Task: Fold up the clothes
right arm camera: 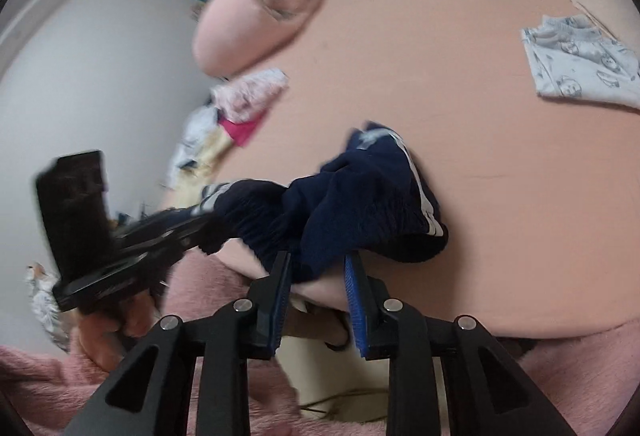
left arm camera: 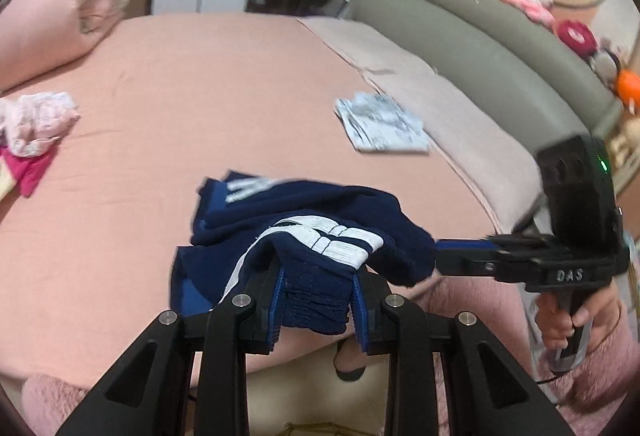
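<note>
navy shorts bunched, left gripper clamped, right grip perhaps hidden

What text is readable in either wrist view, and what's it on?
"DAS": raised letters on the black body of the right gripper, seen in the left wrist view.

The white marking on the navy blue shorts with white stripes is too blurred to read.

The prints on the folded white patterned garment are drawings, not legible words.

Nothing else is readable.

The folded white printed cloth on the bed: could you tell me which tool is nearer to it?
Right. The right tool grips the navy shorts on the side facing the white cloth; the left tool holds their waistband farther away.
</note>
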`<state>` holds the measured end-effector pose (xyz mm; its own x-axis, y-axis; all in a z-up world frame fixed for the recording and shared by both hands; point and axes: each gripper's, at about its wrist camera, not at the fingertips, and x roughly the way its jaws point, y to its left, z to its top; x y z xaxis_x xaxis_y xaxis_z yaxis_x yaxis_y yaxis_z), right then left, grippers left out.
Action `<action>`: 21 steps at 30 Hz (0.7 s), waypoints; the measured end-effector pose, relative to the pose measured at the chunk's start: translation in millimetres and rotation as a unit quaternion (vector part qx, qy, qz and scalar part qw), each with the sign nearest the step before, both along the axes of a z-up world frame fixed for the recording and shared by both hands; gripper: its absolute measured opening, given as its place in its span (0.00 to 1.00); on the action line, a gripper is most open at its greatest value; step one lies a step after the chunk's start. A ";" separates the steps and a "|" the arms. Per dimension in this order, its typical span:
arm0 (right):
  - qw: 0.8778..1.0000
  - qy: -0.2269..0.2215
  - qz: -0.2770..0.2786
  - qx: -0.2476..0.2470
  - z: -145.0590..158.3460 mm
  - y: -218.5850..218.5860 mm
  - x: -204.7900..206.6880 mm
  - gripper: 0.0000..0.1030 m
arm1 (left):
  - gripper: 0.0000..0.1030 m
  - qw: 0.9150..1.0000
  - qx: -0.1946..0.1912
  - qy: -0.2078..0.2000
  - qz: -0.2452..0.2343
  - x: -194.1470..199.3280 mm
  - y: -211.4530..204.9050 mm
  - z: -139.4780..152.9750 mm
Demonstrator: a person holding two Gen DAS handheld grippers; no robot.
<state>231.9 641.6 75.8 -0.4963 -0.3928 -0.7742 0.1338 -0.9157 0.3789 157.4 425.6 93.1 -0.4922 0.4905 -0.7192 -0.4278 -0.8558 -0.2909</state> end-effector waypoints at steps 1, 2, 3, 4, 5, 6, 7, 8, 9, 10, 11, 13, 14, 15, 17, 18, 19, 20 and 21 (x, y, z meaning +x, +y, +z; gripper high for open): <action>1.000 0.007 0.000 0.012 3.1 2.6 3.4 0.26 | 0.24 1.000 0.002 0.006 0.007 -0.8 -2.5 6.0; 1.000 0.015 0.000 0.024 6.2 5.2 6.8 0.27 | 0.24 1.000 0.005 0.011 0.013 -2.2 -3.1 12.5; 0.999 0.022 0.000 0.036 9.3 7.8 10.2 0.31 | 0.24 1.000 0.007 0.016 0.017 -2.2 -2.7 17.0; 0.999 0.028 0.001 0.046 11.4 10.1 13.1 0.32 | 0.24 1.000 0.008 0.021 0.018 0.0 -3.3 20.3; 0.999 0.020 0.007 0.035 3.2 9.3 10.1 0.32 | 0.24 0.999 0.009 0.026 0.019 1.9 -3.6 23.4; 1.000 0.009 0.011 0.023 -5.0 6.9 3.9 0.32 | 0.24 0.999 0.006 0.030 0.021 2.7 -2.7 25.9; 1.000 -0.001 0.014 0.013 -13.3 4.0 -2.5 0.32 | 0.24 0.999 0.003 0.033 0.022 3.7 -1.8 27.8; 1.000 -0.006 0.013 0.020 -22.1 -3.5 -10.3 0.32 | 0.24 0.999 0.002 0.035 0.024 5.0 -1.0 27.8; 0.999 -0.005 0.013 0.030 -29.7 -9.1 -16.3 0.32 | 0.24 0.999 0.001 0.036 0.026 6.7 -0.9 27.3; 0.999 -0.008 0.009 0.044 -38.6 -14.2 -23.3 0.32 | 0.24 0.999 0.001 0.036 0.028 8.9 -2.4 25.9; 0.999 -0.017 0.002 0.049 -51.1 -21.5 -30.8 0.32 | 0.24 0.999 0.003 0.035 0.031 9.8 -3.4 25.9; 0.999 -0.044 -0.003 0.031 -66.9 -31.8 -42.4 0.32 | 0.24 0.999 0.008 0.032 0.040 12.4 -8.0 22.9; 0.999 -0.051 0.002 0.019 -73.4 -36.3 -44.4 0.32 | 0.24 0.998 0.010 0.031 0.044 13.6 -10.2 20.6; 0.998 -0.057 0.007 0.008 -79.3 -41.0 -45.8 0.32 | 0.24 0.998 0.009 0.030 0.050 14.3 -11.7 18.9; 0.998 -0.061 0.030 0.013 -76.8 -52.8 -39.2 0.32 | 0.24 0.998 0.011 0.027 0.060 15.3 -21.9 19.2; 0.997 -0.062 0.040 0.016 -75.3 -58.2 -35.7 0.32 | 0.24 0.998 0.012 0.025 0.063 14.7 -25.2 21.6; 0.998 -0.054 0.038 0.019 -70.4 -58.5 -29.7 0.33 | 0.24 0.998 0.013 0.024 0.064 14.7 -27.5 21.8; 0.998 -0.046 0.035 0.022 -65.6 -58.8 -23.7 0.33 | 0.24 0.998 0.014 0.024 0.065 15.1 -29.4 21.9; 0.998 -0.037 0.033 0.026 -60.7 -59.1 -17.7 0.42 | 0.24 0.998 0.015 0.024 0.062 16.3 -30.1 21.8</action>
<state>214.3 582.5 15.1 -0.4113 -0.3816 -0.8278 0.1671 -0.9243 0.3431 173.7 395.5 114.9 -0.5836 0.4447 -0.6795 -0.3327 -0.8942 -0.2994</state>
